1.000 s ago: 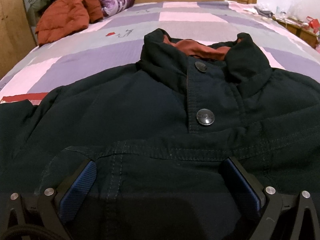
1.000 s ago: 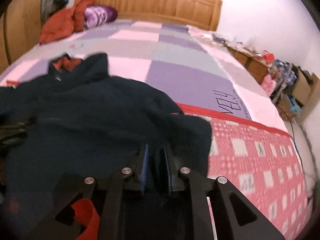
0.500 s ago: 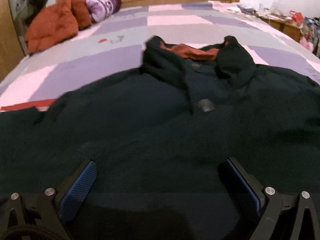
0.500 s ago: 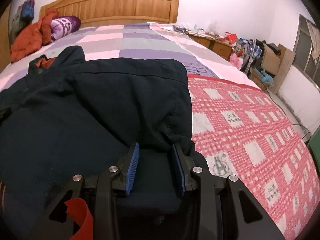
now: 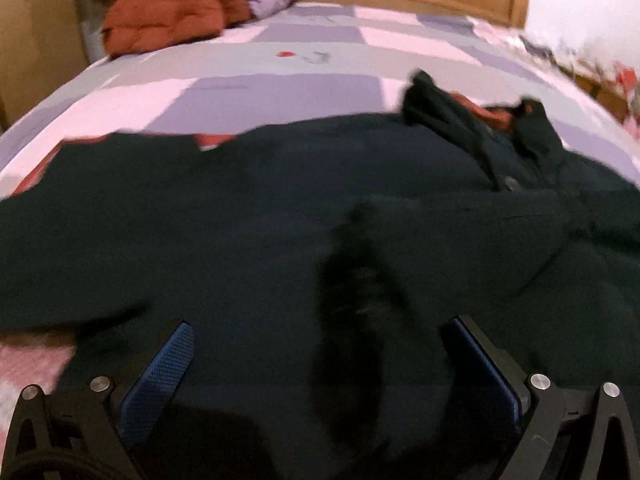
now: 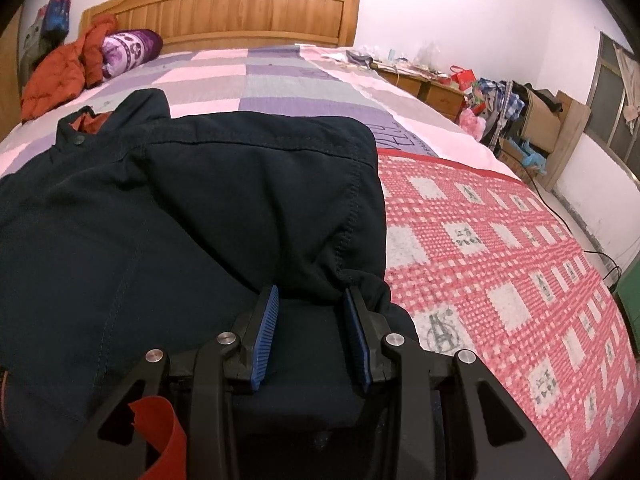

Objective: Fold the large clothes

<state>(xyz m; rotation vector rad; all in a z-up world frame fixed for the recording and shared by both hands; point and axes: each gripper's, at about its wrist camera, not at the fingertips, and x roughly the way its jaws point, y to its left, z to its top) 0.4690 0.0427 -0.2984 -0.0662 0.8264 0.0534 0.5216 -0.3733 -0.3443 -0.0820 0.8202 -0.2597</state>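
Dark navy cloth fills the near part of both views: the jacket (image 6: 160,240) lies spread on the bed, its front up, collar toward the far headboard. Nearest to me, the right gripper (image 6: 312,332) has its blue pads partly apart; a bunched edge of the folded-over sleeve (image 6: 280,184) sits just at their tips, but I see gaps at both pads, so I judge it is not held. The left gripper (image 5: 320,364) stands wide open above the jacket body and holds nothing; this view is blurred.

For this step, I think the sleeve on the right already lies across the chest, so the left sleeve (image 5: 80,216), stretched out to the left, needs the same. Better to take it near the cuff, lift only a little, and lay it flat across without dragging the body.

Further away, the collar (image 6: 120,116) shows its orange lining. Far left, an orange puffer jacket (image 6: 56,76) and a purple pillow (image 6: 132,48) rest near the wooden headboard (image 6: 240,8).
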